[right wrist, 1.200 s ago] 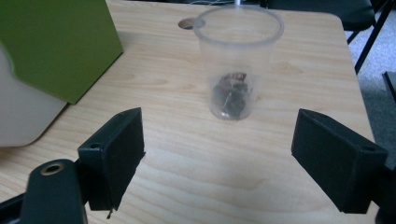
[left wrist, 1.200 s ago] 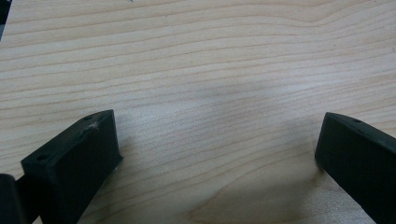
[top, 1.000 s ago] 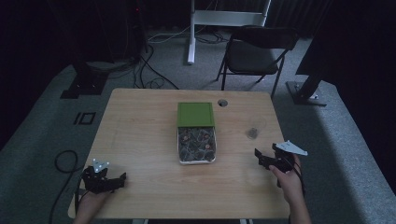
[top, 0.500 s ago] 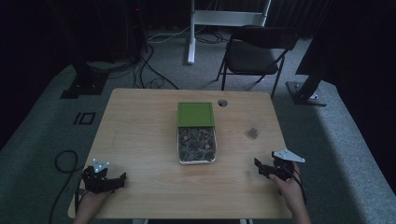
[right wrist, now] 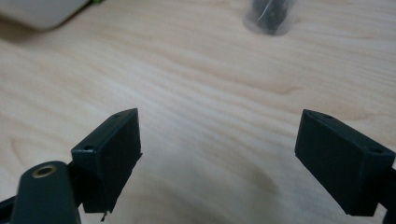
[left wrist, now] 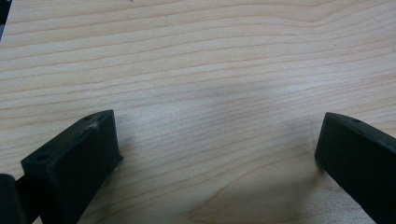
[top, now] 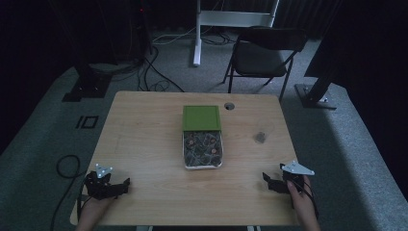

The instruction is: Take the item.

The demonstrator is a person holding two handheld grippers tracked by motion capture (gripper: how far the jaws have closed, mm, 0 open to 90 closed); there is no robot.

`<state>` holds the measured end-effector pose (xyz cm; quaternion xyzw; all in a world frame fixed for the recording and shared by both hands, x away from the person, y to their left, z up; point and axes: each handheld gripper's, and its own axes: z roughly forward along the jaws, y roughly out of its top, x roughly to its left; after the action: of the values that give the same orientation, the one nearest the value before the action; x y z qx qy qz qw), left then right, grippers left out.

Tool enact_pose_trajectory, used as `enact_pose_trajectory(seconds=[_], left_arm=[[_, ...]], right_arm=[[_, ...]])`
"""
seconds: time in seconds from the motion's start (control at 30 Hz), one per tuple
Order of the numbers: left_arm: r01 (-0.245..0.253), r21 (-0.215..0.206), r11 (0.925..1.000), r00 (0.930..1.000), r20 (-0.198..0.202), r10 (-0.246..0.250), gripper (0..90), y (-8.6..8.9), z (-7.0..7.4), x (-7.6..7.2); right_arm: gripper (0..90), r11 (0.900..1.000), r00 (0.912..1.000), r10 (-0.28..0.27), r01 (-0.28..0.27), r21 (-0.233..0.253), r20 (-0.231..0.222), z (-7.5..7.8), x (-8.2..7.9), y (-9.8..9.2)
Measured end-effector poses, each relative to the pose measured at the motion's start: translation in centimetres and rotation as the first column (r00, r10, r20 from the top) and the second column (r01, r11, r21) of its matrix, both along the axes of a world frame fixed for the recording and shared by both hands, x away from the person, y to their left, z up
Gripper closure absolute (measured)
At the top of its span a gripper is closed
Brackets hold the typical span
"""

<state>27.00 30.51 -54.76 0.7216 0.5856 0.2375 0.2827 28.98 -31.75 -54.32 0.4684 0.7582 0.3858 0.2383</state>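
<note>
1. Wooden table [top: 144, 144] carries a tray [top: 202, 165] at its middle, with a green lid [top: 201, 118] lying over the tray's far end.
2. Small dark things fill the tray; I cannot tell what they are.
3. Left tool [top: 118, 188] sits at the near left corner, jaws wide apart over bare wood.
4. Right tool [top: 269, 181] sits at the near right edge, jaws also wide apart, nothing between them.
5. Both tools are well apart from the tray.
6. A black chair [top: 262, 55] stands behind the table.

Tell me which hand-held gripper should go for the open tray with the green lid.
Right, though only slightly. The right hand-held gripper seems a little nearer the white rectangular tray, whose corner shows in its own view. The left hand-held gripper faces bare wooden table. Both are open and empty.
</note>
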Motion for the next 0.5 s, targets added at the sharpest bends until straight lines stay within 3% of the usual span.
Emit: enact_pose_trajectory(seconds=[0.5], left_arm=[[0.000, 0.000, 1.0000, 1.0000, 0.000, 0.000, 0.2, 0.00, 0.00, 0.00]], right_arm=[[14.2, 0.991, 0.9936, 0.104, -0.107, -0.083, -0.044, -0.79, -0.89, -0.49]])
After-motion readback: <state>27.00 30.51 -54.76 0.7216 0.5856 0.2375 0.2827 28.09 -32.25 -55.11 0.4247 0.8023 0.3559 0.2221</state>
